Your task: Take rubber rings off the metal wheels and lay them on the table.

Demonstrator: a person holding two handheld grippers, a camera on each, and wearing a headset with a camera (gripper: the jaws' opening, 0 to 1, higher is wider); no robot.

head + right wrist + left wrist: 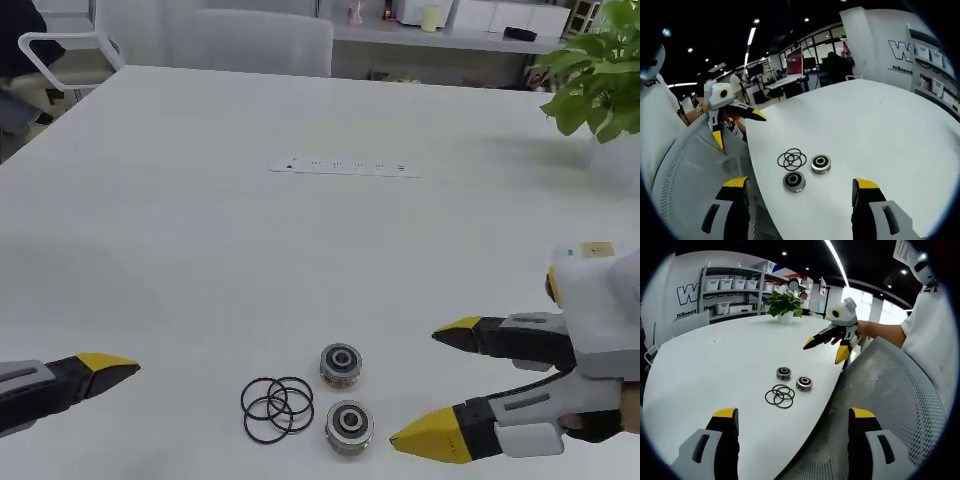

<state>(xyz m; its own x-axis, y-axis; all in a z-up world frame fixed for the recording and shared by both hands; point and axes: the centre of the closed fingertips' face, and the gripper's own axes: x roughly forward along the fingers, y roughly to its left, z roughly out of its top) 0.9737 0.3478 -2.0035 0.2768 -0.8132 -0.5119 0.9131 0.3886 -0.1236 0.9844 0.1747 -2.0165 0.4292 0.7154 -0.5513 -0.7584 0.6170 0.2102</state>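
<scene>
White tabletop fills the head view, and near its front edge we see the rubber rings lying flat in a loose, overlapping pile. Just to their right stand the two metal wheels, one behind the other. The right gripper hovers beside the wheels with its yellow-tipped jaws spread wide and nothing between them. A small yellowish label on its white body is too blurred for us to read. From the left edge comes one jaw of the left gripper, well apart from the rings. Further back lies a pale strip with tiny dark marks that we cannot make out, and a green plant sits at the far right.

From the left gripper view we see its own jaws wide apart and empty, with the rings and wheels ahead on the table. Wall lettering begins with a large "W" and is cut off; a smaller line below starts "Different". Shelves of bins stand beside it.

From the right gripper view, its jaws are likewise wide apart and bare, the wheels nearest, the rings just beyond. A mesh chair back stands at the table edge.
</scene>
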